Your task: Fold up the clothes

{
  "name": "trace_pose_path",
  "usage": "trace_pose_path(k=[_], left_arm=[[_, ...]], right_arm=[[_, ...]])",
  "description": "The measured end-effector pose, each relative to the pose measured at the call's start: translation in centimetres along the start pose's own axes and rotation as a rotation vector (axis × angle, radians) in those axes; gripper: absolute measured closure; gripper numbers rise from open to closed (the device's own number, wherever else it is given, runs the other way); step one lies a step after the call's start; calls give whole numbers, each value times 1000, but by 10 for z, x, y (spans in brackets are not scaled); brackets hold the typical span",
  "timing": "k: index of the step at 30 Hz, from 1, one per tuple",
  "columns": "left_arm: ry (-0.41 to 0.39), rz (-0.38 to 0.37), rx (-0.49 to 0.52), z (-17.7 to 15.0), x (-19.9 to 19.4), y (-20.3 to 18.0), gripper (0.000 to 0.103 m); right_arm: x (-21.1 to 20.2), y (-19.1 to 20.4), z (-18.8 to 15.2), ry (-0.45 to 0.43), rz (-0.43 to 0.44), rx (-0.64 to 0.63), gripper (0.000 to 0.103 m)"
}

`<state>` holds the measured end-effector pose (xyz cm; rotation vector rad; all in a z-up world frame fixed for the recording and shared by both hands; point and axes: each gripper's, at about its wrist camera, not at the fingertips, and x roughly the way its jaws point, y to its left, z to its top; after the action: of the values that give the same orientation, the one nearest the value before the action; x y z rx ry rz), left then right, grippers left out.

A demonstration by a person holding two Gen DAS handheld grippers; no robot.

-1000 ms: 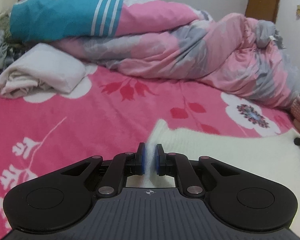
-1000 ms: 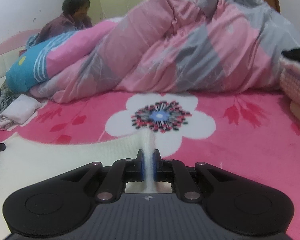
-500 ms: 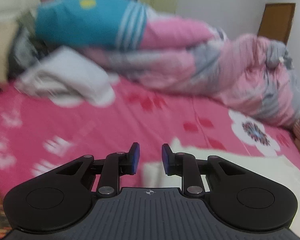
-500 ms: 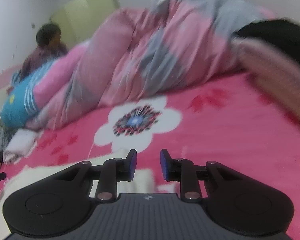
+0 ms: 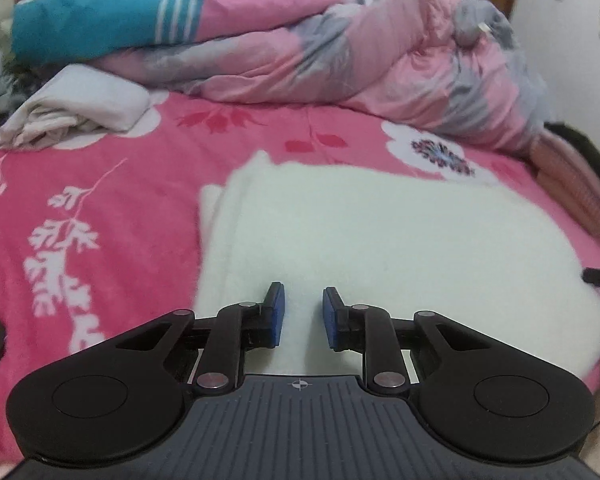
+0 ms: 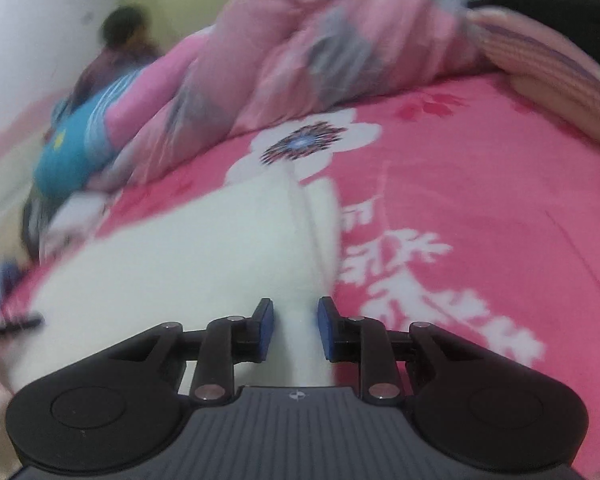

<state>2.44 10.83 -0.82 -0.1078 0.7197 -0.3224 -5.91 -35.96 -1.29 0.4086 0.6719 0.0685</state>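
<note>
- The white garment (image 5: 380, 248) lies flat on the pink flowered bedspread (image 5: 112, 208), towards the near edge of the bed. It looks doubled over, I'd say so the next fold has a smooth layer to work from.
- The left gripper (image 5: 300, 314) hangs over the garment's near part. Its jaws have just been opening; the blue pads (image 5: 277, 314) stand apart with only cloth beneath them, nothing pinched.
- The right gripper (image 6: 293, 328) sits over the garment's right-hand edge, where a seam (image 6: 300, 216) runs back. Its jaws have also just been opening and hold nothing.
- Both seem to have let the cloth go so it settles.
- A folded pale cloth (image 5: 76, 108) rests by the far-left corner, beside the bunched quilt (image 5: 340, 52), probably kept clear of the working space.
</note>
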Motion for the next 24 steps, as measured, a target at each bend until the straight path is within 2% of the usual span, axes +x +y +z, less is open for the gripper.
trace_pose_path(k=[3, 5, 7, 9, 11, 13, 15, 17, 19, 22, 24], left_arm=[[-14, 15, 16, -3, -31, 5, 78], [12, 12, -8, -12, -49, 11, 71], [53, -32, -114, -28, -60, 20, 66], [86, -87, -246, -46, -69, 33, 58], [87, -155, -387, -63, -70, 43, 46], [90, -211, -507, -77, -64, 53, 46], [77, -224, -590, -85, -56, 60, 46], [41, -205, -625, -85, -50, 64, 48], [18, -194, -634, -81, -51, 67, 50], [-17, -163, -601, -76, -59, 70, 50], [-29, -111, -578, -75, -67, 75, 50]], right_arm=[[-44, 1, 2, -63, 11, 8, 77], [-71, 0, -4, -77, 31, 44, 76], [-83, -14, -18, -49, 91, 188, 71], [-85, -31, -37, -9, 169, 370, 56], [-69, -48, -63, 66, 271, 574, 55], [-48, -58, -84, 132, 313, 710, 54], [-31, -65, -93, 158, 296, 779, 54], [-20, -72, -95, 120, 316, 823, 55], [-18, -75, -91, 65, 334, 852, 74], [-38, -61, -76, -28, 317, 724, 78], [-33, -66, -78, -10, 292, 736, 78]])
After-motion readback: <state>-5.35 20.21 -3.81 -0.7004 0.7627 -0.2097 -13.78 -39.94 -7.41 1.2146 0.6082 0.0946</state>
